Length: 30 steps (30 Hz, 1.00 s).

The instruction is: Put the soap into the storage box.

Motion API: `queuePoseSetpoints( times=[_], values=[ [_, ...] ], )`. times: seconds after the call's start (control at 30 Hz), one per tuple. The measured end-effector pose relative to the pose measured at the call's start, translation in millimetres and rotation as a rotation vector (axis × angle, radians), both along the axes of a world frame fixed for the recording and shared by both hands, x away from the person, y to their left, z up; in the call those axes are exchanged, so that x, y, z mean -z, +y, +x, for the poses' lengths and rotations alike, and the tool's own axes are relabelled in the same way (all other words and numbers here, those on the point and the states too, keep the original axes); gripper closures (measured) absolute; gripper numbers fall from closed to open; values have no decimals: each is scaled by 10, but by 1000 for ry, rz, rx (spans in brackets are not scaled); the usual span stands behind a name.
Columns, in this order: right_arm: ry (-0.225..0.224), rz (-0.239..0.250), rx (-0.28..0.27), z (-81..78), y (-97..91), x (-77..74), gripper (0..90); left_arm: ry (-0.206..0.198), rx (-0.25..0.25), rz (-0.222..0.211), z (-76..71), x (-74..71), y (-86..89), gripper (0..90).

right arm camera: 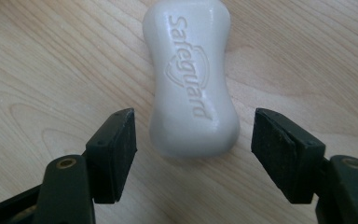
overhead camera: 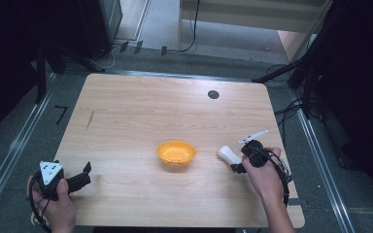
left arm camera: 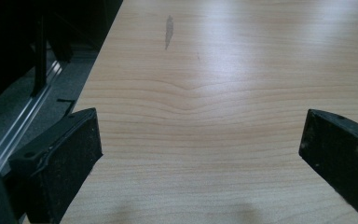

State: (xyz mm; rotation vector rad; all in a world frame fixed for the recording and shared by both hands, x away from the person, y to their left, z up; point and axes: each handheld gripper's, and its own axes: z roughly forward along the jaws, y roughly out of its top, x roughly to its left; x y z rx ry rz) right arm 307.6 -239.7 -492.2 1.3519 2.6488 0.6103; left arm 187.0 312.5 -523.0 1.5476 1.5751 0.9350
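Light wood-grain bench (overhead camera: 141,111) stands on a grey floor with dark equipment and cables around its edges; a small dark round disc (overhead camera: 213,94) is set into the far side of the top, and a short dark streak (overhead camera: 90,119) marks the wood toward the left.

Left side: the left tool (overhead camera: 84,174) is held in the person's left hand (overhead camera: 58,206) at the near left corner of the bench, with its grey three-cornered plate on top. In the left gripper view its jaws stand wide apart over bare wood, with nothing between them.

Centre: an orange bowl (overhead camera: 176,152) sits upright on the bench, well apart from both tools. Small dark specks show on its inner bottom; what they are cannot be told.

Right side: a white bar of soap (right arm camera: 191,79), embossed "Safeguard", lies flat on the bench to the right of the bowl. The right tool (right arm camera: 193,151), held in the person's right hand (overhead camera: 264,177), is at the near end of the bar. In the right gripper view its jaws are open on either side of that end, with a visible gap between each pad and the soap; no contact is seen.
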Motion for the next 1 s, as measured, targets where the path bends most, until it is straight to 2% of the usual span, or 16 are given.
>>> queuePoseSetpoints(
  times=[0.37, 0.63, 0.8, 1.0],
  values=[
    [63, -32, 2, 166, 163, 47, 331, -1, 11, 10, 4, -1, -14, 0],
    [81, -43, 14, 287, 239, 117, 344, 2, 12, 6, 3, -2, -9, 0],
    [92, -43, 14, 335, 257, 164, 398, 3, 12, 3, 4, -3, -5, 0],
    [79, -66, 4, 349, 281, 166, 459, 4, 12, 3, 4, -3, -5, 0]
  ],
)
